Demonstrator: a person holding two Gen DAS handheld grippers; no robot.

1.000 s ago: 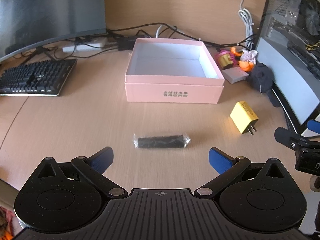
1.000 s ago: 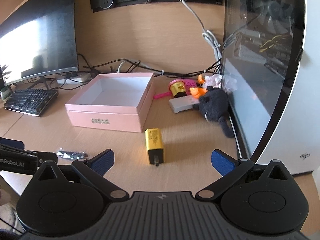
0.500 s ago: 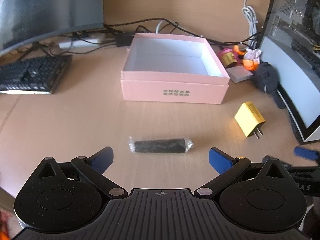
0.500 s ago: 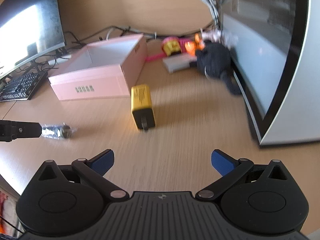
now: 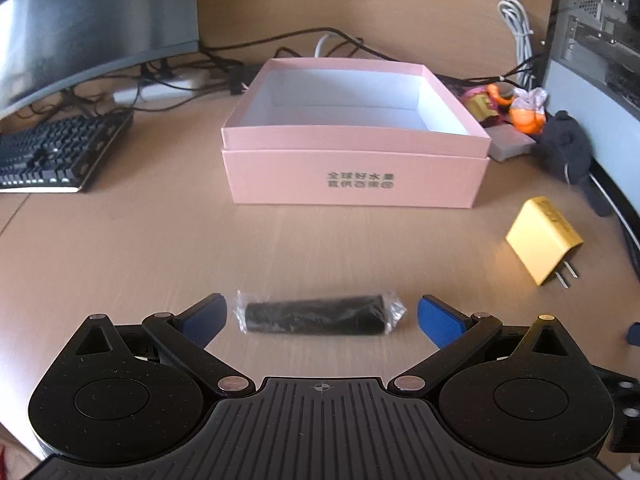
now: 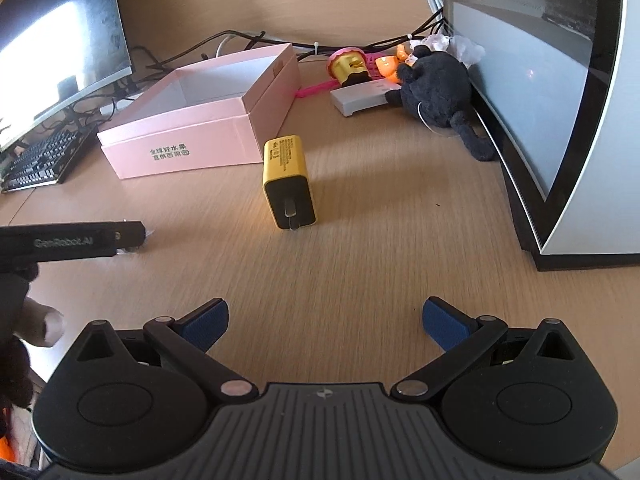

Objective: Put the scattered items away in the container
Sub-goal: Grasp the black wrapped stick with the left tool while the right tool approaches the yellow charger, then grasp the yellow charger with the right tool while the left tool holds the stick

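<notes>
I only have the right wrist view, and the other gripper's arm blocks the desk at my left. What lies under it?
Observer: A black cylinder wrapped in clear plastic, lying crosswise on the wooden desk.
Operator: Is it gripped?
Observer: No. The left gripper is open, with its blue pads just off either end of the cylinder.
Operator: Anything in the far right corner of the pink cardboard box? Its wall hides that from me.
Observer: Nothing; the left wrist view shows bare white floor there.

A black keyboard [image 5: 52, 156] lies under a curved monitor [image 5: 88, 20] on the tabletop [image 5: 120, 248]; a plush toy [image 6: 436, 80] leans against the computer case [image 6: 560, 100].
</notes>
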